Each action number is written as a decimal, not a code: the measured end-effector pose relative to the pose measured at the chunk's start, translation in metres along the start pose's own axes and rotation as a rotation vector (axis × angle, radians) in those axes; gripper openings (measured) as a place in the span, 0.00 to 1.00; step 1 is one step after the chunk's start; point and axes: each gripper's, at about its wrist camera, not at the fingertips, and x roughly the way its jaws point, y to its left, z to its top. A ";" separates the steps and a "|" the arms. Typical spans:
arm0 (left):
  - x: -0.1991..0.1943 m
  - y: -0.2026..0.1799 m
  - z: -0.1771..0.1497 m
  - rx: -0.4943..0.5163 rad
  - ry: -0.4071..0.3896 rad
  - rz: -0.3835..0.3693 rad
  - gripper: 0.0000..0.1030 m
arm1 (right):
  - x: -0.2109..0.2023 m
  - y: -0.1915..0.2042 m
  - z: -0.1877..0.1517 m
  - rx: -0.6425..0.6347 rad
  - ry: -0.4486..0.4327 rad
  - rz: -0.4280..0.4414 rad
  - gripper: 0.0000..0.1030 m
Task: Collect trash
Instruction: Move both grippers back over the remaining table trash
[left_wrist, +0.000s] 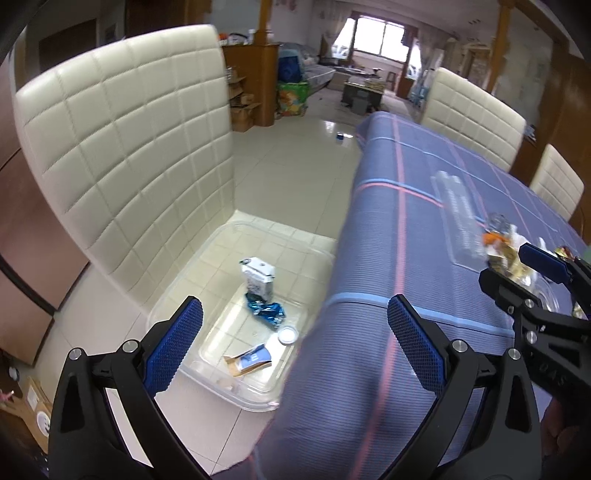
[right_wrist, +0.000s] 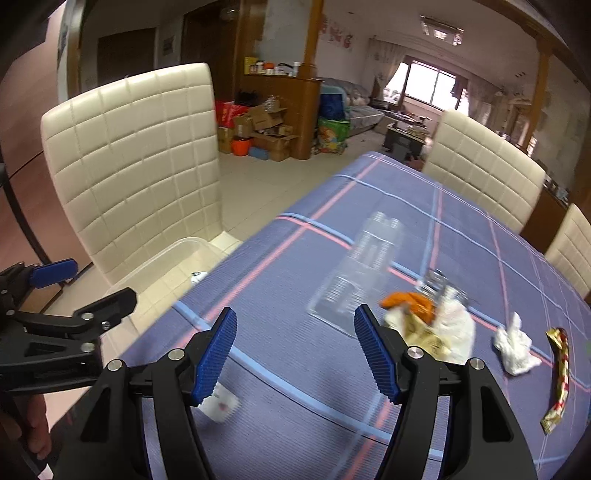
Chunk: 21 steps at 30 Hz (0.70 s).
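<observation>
A clear plastic bin (left_wrist: 177, 288) stands on a cream chair seat beside the table and holds a white carton (left_wrist: 258, 280), a blue wrapper (left_wrist: 267, 313), a small cup (left_wrist: 287, 335) and torn packaging (left_wrist: 249, 363). My left gripper (left_wrist: 295, 345) is open and empty above the bin and the table edge. My right gripper (right_wrist: 295, 354) is open and empty over the blue tablecloth (right_wrist: 295, 258). Ahead of it lie a clear plastic tray (right_wrist: 356, 273), a pile with orange peel (right_wrist: 410, 301) and tissue (right_wrist: 456, 325), a crumpled tissue (right_wrist: 515, 345), a gold-red wrapper (right_wrist: 559, 380) and a small white paper scrap (right_wrist: 221, 404).
A cream quilted chair back (left_wrist: 125, 147) rises behind the bin. Two more cream chairs (right_wrist: 484, 177) stand along the table's far side. Boxes and bags (right_wrist: 266, 129) sit on the tiled floor beyond. The left gripper shows at the left edge of the right wrist view (right_wrist: 70, 291).
</observation>
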 end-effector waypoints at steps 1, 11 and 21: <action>-0.001 -0.007 0.000 0.011 0.000 -0.009 0.96 | -0.002 -0.007 -0.003 0.010 -0.001 -0.013 0.63; -0.004 -0.096 -0.004 0.098 0.015 -0.136 0.96 | -0.031 -0.109 -0.039 0.176 0.000 -0.164 0.63; 0.021 -0.188 0.000 0.205 0.072 -0.215 0.96 | -0.025 -0.178 -0.078 0.291 0.076 -0.157 0.63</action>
